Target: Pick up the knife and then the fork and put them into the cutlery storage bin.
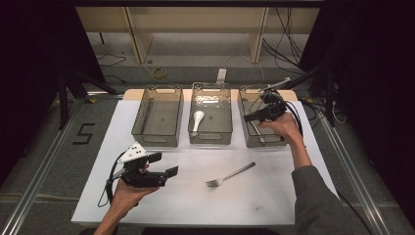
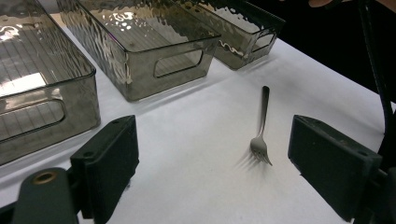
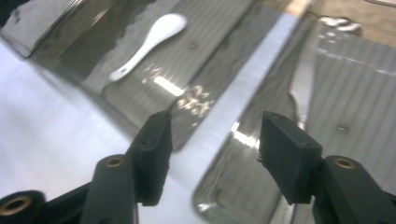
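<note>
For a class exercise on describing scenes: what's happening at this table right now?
A person sorts cutlery into three clear bins. The right gripper hovers open over the right bin, where a metal utensil lies. A white spoon sits in the middle bin. The left gripper, open, faces a fork lying on the table.

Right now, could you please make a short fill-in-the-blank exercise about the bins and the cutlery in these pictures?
1. The white spoon lies in the ____ of the three bins.
2. On the white table, outside the bins, lies a metal ____.
3. The jaws of the left gripper stand ____, with nothing between them.
4. The right gripper hangs over the ____ bin.

Missing words: middle; fork; open; right
</note>
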`<state>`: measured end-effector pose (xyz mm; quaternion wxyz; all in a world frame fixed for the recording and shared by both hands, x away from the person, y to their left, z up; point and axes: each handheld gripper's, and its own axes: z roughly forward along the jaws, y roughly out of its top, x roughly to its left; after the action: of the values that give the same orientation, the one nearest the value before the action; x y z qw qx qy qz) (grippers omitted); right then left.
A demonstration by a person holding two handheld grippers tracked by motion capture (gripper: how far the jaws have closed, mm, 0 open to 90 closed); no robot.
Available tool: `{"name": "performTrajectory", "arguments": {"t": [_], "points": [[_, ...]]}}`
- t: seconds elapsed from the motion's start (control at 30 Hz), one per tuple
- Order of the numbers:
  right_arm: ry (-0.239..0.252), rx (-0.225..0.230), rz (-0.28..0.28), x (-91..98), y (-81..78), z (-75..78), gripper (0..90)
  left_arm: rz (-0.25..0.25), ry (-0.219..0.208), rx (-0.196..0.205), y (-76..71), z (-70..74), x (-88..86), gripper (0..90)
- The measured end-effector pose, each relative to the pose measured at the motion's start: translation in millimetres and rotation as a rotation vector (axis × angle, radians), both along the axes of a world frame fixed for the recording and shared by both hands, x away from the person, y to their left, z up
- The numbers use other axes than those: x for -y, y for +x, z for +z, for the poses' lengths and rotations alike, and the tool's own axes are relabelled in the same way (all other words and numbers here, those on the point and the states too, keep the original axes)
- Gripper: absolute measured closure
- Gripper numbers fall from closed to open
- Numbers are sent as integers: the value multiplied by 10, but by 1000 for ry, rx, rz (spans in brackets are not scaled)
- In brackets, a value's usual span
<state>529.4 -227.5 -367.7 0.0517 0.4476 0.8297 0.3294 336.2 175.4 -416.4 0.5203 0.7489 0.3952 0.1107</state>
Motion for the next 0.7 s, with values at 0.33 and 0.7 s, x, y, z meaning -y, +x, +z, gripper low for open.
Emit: {"name": "performTrajectory", "arguments": {"t": [0.33,0.7], "points": [[-13,89,157,-170,-412,171,390,0,2,2,0,-2,5,156],[-53,105,186,-353,-789,-110,532,1,2,6,-2,-1,8,156]]}}
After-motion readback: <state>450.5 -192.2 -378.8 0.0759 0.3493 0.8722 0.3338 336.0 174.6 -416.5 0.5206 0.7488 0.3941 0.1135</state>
